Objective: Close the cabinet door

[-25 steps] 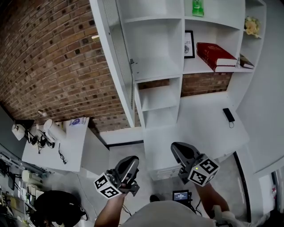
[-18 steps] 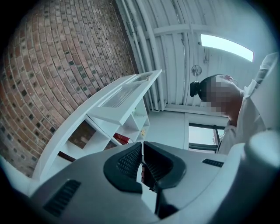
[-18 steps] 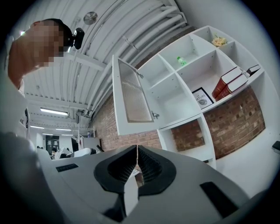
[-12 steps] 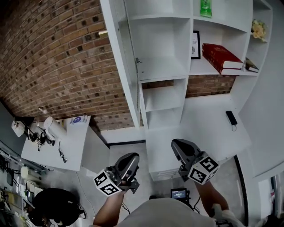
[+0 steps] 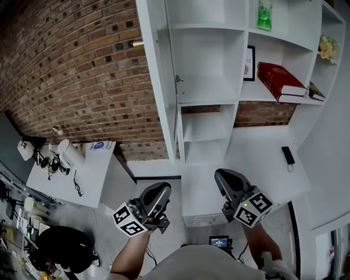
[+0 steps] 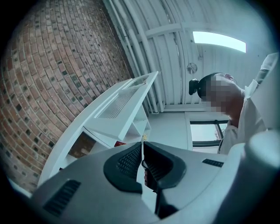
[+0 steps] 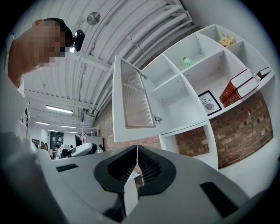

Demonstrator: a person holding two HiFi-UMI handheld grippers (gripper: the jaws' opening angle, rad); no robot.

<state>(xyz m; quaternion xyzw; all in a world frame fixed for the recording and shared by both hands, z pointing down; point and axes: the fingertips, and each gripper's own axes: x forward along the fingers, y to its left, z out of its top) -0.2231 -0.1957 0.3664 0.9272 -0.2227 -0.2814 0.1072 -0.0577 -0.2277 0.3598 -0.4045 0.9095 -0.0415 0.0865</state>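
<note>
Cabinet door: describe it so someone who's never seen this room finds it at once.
Find the white shelf unit against the brick wall. The cabinet door hangs on its left edge, swung wide open beside the upper left compartment. It is the only door there: the other compartments in view are open-fronted, and this panel has a ribbed insert and a small knob.

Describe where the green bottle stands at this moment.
In the head view the green bottle stands at top right, on the shelf above the framed picture and the red book, right of the open cabinet door.
</note>
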